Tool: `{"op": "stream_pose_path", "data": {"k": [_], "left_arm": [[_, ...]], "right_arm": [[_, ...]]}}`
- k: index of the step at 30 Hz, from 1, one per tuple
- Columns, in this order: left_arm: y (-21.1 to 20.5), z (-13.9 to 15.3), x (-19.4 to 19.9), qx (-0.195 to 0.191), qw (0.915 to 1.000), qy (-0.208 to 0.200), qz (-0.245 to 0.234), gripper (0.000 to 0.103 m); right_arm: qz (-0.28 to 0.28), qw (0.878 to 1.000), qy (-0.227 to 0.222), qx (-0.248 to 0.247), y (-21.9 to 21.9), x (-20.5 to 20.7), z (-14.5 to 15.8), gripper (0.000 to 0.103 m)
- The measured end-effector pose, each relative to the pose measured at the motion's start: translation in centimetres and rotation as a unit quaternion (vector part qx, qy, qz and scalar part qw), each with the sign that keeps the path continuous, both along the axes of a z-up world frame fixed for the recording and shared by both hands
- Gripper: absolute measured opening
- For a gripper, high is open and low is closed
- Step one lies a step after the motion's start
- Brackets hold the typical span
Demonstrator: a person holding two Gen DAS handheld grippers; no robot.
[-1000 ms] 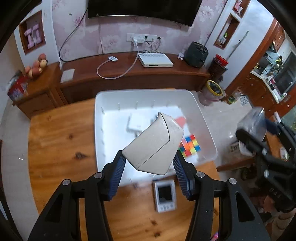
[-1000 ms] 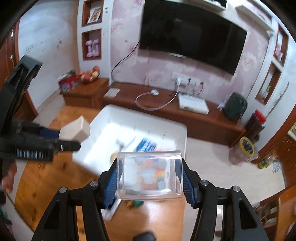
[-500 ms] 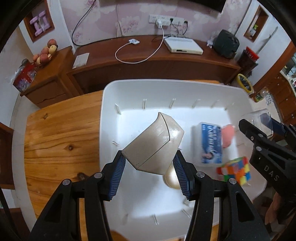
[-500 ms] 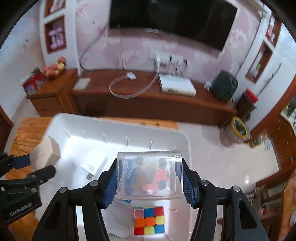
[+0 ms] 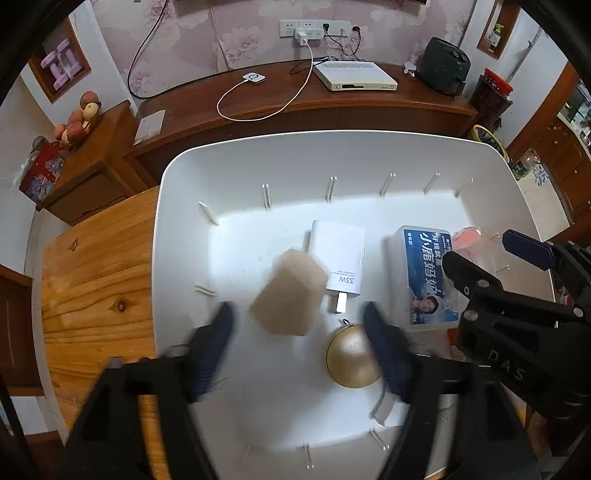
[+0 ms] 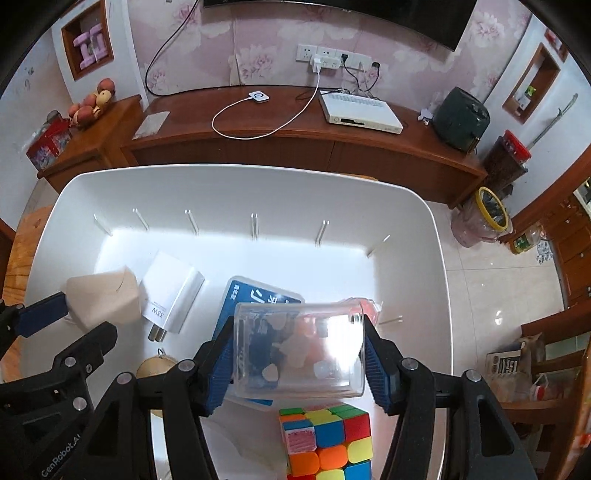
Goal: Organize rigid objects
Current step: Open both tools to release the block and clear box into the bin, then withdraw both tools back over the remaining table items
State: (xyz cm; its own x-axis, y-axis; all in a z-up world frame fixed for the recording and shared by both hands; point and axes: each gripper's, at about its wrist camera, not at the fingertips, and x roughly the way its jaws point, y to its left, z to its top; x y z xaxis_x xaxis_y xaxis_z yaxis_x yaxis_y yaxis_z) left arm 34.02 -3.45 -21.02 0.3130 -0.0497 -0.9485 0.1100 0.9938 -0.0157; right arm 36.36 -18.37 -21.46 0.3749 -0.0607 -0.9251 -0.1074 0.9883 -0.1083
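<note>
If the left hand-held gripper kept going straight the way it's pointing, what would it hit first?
Probably the beige block lying loose between its open jaws, then the white bin floor beneath it; depth is hard to judge.

A home living room is showing here. Pink floral wallpaper (image 6: 258,55) is covering the wall at the top of the frame, where the lower edge of a black television (image 6: 332,11) is hanging above a row of wall sockets (image 6: 332,57). A long dark wooden TV cabinet (image 6: 295,125) is running beneath, carrying a white set-top box (image 6: 360,112) and a looped white charging cable (image 6: 266,122). At upper left, fruit (image 6: 92,101) is sitting on a side cabinet (image 6: 88,147) below a wall niche (image 6: 90,42).
</note>
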Motion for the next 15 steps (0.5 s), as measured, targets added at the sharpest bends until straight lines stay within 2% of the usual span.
{"op": "stream_pose_path", "data": {"k": [1,3,15], "left_arm": [[0.1,0.1,0.0,0.002,1.0000,0.001,0.005,0.087],[0.3,0.1,-0.2,-0.001,0.9999,0.006,0.010,0.088],[-0.5,2.9,-3.4,0.012,0.9999,-0.012,0.004,0.088]], "right_arm": [[0.000,1.000,-0.003,0.005,-0.1,-0.2,0.1,0.071],[-0.002,1.000,-0.007,0.009,-0.4,-0.5,0.3,0.072],[-0.009,0.999,-0.034,0.034,-2.3,-3.7,2.9,0.072]]}}
